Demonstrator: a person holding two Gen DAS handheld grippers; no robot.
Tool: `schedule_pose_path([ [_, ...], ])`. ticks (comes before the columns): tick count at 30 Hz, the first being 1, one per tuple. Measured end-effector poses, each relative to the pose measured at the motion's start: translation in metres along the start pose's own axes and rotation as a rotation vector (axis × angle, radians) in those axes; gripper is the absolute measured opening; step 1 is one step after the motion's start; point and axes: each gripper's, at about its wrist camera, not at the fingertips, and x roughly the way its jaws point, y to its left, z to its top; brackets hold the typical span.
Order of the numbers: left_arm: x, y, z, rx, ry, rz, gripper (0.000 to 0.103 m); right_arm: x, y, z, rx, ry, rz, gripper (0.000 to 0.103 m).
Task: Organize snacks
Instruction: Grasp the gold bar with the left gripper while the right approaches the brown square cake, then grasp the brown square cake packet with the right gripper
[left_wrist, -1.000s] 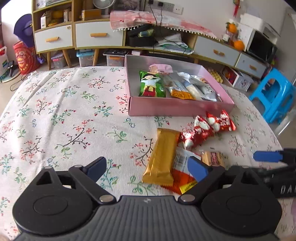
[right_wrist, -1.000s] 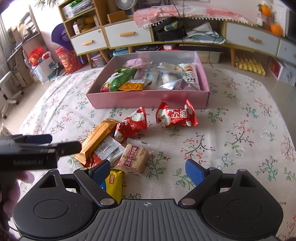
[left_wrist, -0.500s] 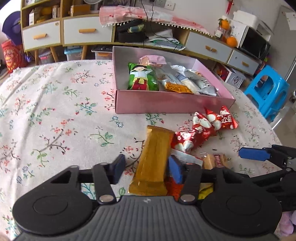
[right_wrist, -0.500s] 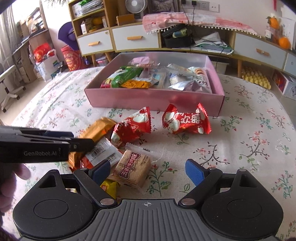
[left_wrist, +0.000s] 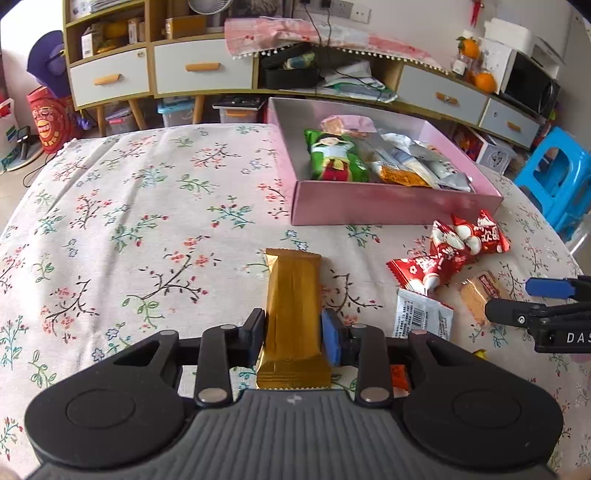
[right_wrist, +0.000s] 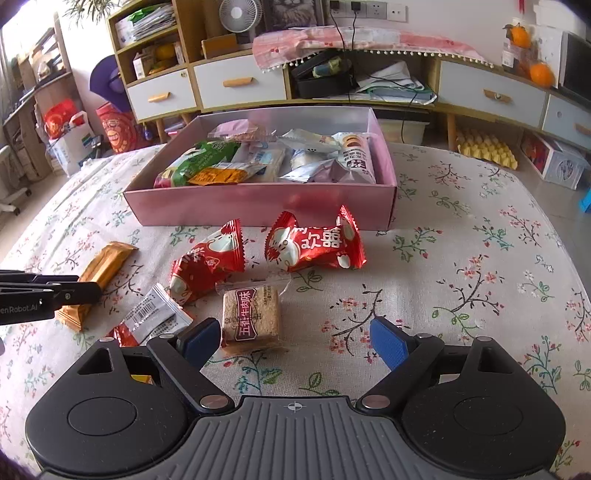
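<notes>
Left wrist view: left gripper (left_wrist: 293, 332) is closing on a long gold-wrapped bar (left_wrist: 293, 306), its jaws touching both sides. It lies on the floral surface (left_wrist: 129, 221), long axis pointing away toward the pink box (left_wrist: 388, 206). Right gripper (right_wrist: 295, 341) stands wide apart beside a square biscuit pack (right_wrist: 252, 318)

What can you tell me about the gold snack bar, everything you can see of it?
The gold snack bar is a long, flat packet in shiny golden foil with crimped, saw-toothed ends and no print showing. It lies lengthwise on the flowered tablecloth, pointing away towards the pink box, left of the other loose snacks. The left gripper is closing on its near half, one finger against each long side. From the right wrist view, it looks flat and uncrushed.
</notes>
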Motion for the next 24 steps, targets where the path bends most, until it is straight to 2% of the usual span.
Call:
schedule_pose_path([
  [4,0.002,-0.003,0.0,-0.005,-0.004,-0.007,0.04,0.003,0.013,0.001,-0.037,0.0,0.026,0.09],
  [9,0.007,-0.013,0.0,0.035,-0.001,0.009,0.04,0.01,0.028,-0.001,-0.091,-0.001,0.013,0.089],
  [15,0.01,-0.015,0.0,0.044,0.003,0.021,0.04,0.018,0.026,-0.001,-0.075,0.008,-0.018,0.087],
  [17,0.01,-0.015,0.001,0.042,0.003,0.023,0.039,0.019,0.026,-0.001,-0.072,0.006,-0.026,0.084],
  [19,0.01,-0.015,0.001,0.039,0.004,0.028,0.039,0.018,0.026,-0.001,-0.075,0.003,-0.03,0.075],
  [24,0.01,-0.013,0.002,0.025,0.007,0.036,0.031,0.016,0.03,-0.002,-0.097,0.0,-0.018,0.063],
])
